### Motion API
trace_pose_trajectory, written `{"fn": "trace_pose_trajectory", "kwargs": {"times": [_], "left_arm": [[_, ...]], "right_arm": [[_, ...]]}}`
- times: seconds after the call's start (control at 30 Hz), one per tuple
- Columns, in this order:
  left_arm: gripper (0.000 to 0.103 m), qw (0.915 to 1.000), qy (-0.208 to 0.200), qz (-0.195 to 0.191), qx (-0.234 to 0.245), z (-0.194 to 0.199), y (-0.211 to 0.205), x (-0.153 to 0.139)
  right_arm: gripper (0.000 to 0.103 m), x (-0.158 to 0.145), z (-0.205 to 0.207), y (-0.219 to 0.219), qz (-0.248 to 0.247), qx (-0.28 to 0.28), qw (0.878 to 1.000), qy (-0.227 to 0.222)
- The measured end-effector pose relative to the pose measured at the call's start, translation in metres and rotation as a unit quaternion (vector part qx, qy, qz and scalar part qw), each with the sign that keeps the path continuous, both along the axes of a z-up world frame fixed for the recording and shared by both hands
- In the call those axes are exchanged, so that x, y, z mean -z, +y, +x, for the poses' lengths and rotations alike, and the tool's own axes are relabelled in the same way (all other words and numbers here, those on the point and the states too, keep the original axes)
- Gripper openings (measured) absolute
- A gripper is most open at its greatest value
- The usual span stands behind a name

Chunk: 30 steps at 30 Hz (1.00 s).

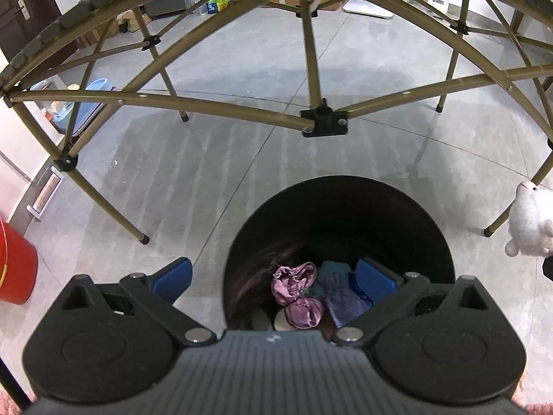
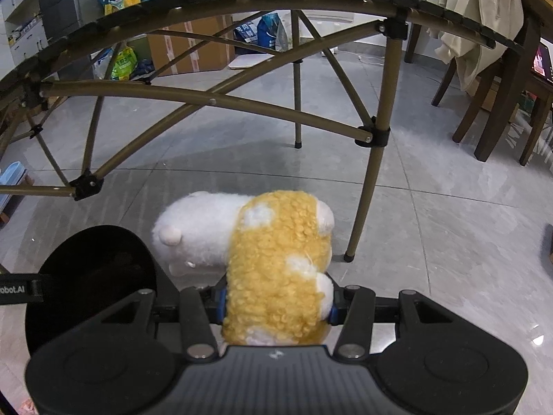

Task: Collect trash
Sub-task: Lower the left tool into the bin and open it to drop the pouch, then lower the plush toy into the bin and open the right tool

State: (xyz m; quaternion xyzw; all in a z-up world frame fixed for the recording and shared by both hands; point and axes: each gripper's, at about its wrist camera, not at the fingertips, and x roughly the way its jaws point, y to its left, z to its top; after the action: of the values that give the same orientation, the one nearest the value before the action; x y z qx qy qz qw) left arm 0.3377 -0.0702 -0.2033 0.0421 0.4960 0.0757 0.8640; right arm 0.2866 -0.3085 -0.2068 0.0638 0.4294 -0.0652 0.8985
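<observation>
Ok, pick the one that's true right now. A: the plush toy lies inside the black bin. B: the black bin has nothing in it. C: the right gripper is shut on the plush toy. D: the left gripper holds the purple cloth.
C: the right gripper is clamped on the yellow-and-white plush toy, held outside the black bin; the left gripper hangs open above the purple cloth inside.

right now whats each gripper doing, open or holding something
left gripper: open, empty, over the black bin.
right gripper: shut on the plush toy.
</observation>
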Motion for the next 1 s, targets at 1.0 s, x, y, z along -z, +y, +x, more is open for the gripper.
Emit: {"fn": "trace_pose_trajectory", "kwargs": {"times": [1.0], "left_arm": [[0.103,0.9986,0.008,0.006,-0.052,-0.028,0.092,-0.013]], "right_arm": [[0.048,-0.012,0.008,0.069,0.005,-0.082,0.997,-0.001]]}}
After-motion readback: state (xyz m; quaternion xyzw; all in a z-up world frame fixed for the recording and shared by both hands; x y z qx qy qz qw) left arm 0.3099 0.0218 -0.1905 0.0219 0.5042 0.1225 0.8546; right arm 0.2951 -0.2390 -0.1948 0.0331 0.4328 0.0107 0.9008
